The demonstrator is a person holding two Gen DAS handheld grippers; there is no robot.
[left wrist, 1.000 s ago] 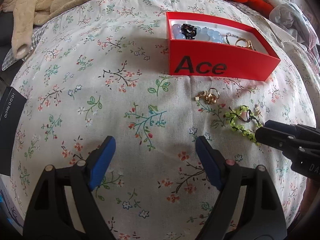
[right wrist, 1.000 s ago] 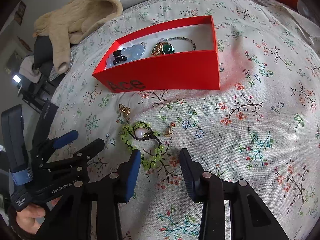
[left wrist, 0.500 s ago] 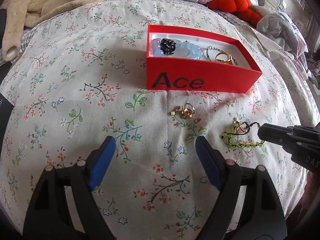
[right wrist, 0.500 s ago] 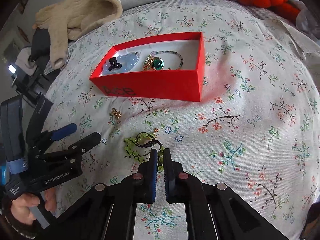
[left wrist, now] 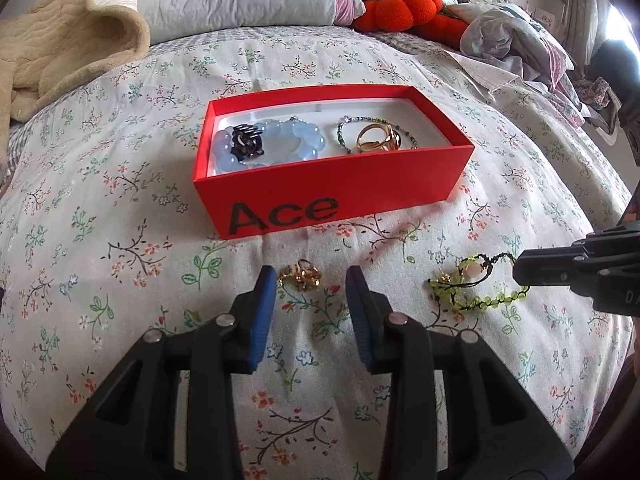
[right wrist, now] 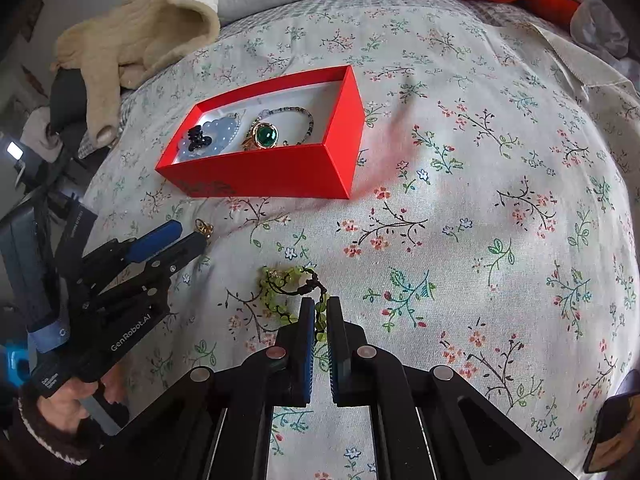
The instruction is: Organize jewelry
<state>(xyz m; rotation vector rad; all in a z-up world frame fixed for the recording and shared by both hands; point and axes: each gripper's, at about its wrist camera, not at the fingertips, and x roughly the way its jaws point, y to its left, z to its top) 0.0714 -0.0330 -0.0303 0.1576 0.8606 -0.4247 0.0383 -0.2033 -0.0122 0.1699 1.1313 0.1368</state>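
Since a second ago both of your hands have crept toward the red box [left wrist: 328, 184], and your right claw [right wrist: 319, 322] has pressed together on the green bead bracelet [right wrist: 280, 284], pinching its near end while the rest trails on the bed [left wrist: 120, 240]. Your left claw [left wrist: 311, 280] is closing, with the small gold piece [left wrist: 301, 274] lying on the bedspread just between its tips — not yet pinched. What the coming move turns on: the box sits straight ahead of both claws, its long side running across your left view, so each piece has only to go up and forward over the near wall. Your left hand looks the nearer; the bracelet in the right claw has further to travel and its dangling loop could snag on the rim.
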